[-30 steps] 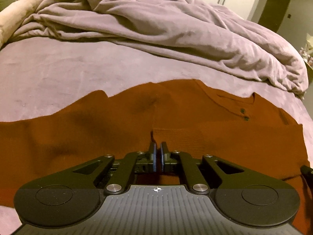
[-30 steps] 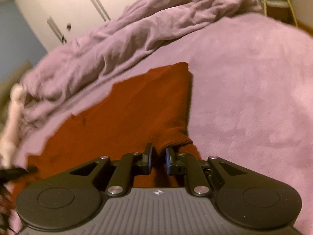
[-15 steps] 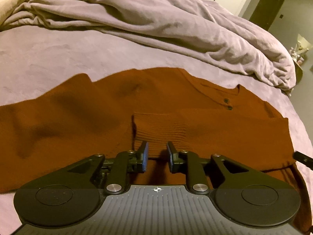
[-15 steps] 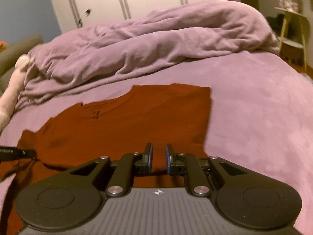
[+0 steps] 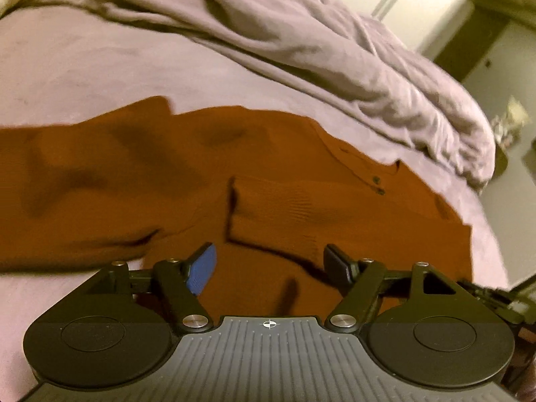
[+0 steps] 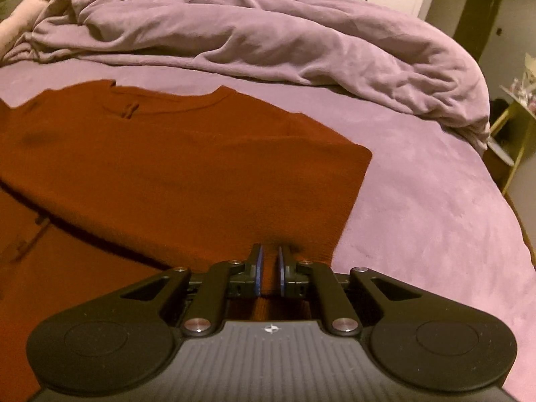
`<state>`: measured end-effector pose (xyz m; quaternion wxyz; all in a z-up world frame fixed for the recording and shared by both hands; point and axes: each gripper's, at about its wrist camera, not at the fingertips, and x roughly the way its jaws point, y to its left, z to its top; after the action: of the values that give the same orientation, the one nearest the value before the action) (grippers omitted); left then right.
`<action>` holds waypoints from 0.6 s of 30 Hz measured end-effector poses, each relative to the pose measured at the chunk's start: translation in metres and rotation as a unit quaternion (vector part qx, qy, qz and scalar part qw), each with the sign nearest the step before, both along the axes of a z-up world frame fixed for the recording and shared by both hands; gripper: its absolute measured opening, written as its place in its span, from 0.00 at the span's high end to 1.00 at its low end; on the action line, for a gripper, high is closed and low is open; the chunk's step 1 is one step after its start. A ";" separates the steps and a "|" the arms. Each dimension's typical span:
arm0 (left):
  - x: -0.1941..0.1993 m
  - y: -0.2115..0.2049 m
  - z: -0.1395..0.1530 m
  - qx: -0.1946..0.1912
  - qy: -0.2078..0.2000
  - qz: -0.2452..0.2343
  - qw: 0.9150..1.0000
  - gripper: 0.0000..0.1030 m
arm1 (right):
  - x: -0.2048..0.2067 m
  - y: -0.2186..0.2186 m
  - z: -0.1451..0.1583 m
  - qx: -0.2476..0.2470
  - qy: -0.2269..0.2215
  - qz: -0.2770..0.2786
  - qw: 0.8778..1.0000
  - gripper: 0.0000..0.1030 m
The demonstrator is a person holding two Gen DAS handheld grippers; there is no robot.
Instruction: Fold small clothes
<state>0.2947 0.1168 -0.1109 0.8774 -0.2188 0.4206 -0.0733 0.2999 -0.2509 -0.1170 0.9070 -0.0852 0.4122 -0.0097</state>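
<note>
A rust-brown knitted sweater with two small buttons at the neck [image 5: 301, 181] is spread on a bed covered by a mauve plush sheet [image 5: 100, 67], just ahead of both grippers. A second earlier the left gripper [image 5: 271, 264] was clamped on the ribbed cuff of the right-hand sleeve [image 5: 278, 214]; now its jaws are opening, nothing is pressed between the pads, and the cuff has been laid across the chest, just ahead of the jaws. The sleeve fold on that side is therefore judged to be finished. The right gripper [image 6: 269, 268] is seen with its jaws nearly closed; only a narrow gap is left, and cloth is seen through it, but whether any is pinched cannot be told. The folded side edge of the sweater [image 6: 351, 194] lies just ahead and to the right of that gripper. The other sleeve [image 5: 67, 201] is left sprawled to the left, so it is probably to be folded next. A crumpled lilac duvet [image 6: 268, 33] is heaped well beyond the garment.
</note>
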 end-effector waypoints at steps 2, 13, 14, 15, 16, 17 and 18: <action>-0.015 0.022 0.005 -0.003 -0.001 0.027 1.000 0.24 | -0.014 0.004 0.009 0.011 -0.011 0.004 1.000 0.69; -0.105 0.203 -0.008 -0.049 0.018 0.274 0.960 0.56 | -0.107 0.021 0.035 0.110 -0.065 0.007 0.992 0.38; -0.112 0.217 -0.011 -0.086 0.013 0.292 0.952 0.67 | -0.109 0.022 0.035 0.112 -0.063 0.004 0.992 0.38; -0.117 0.227 -0.013 -0.111 0.007 0.311 0.944 0.74 | -0.110 0.022 0.034 0.113 -0.061 0.001 0.992 0.38; -0.122 0.234 -0.014 -0.126 0.004 0.325 0.937 0.76 | -0.110 0.023 0.033 0.114 -0.057 -0.003 0.992 0.38; -0.126 0.240 -0.014 -0.138 -0.003 0.334 0.932 0.77 | -0.109 0.024 0.032 0.114 -0.051 -0.006 0.992 0.38; -0.129 0.244 -0.014 -0.139 -0.008 0.343 0.929 0.77 | -0.109 0.025 0.031 0.114 -0.048 -0.010 0.992 0.38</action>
<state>0.1661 0.3613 -0.1245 0.8131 -0.4687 0.2989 0.1729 0.1910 -0.2259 -0.0861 0.9295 0.0232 0.3674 0.0236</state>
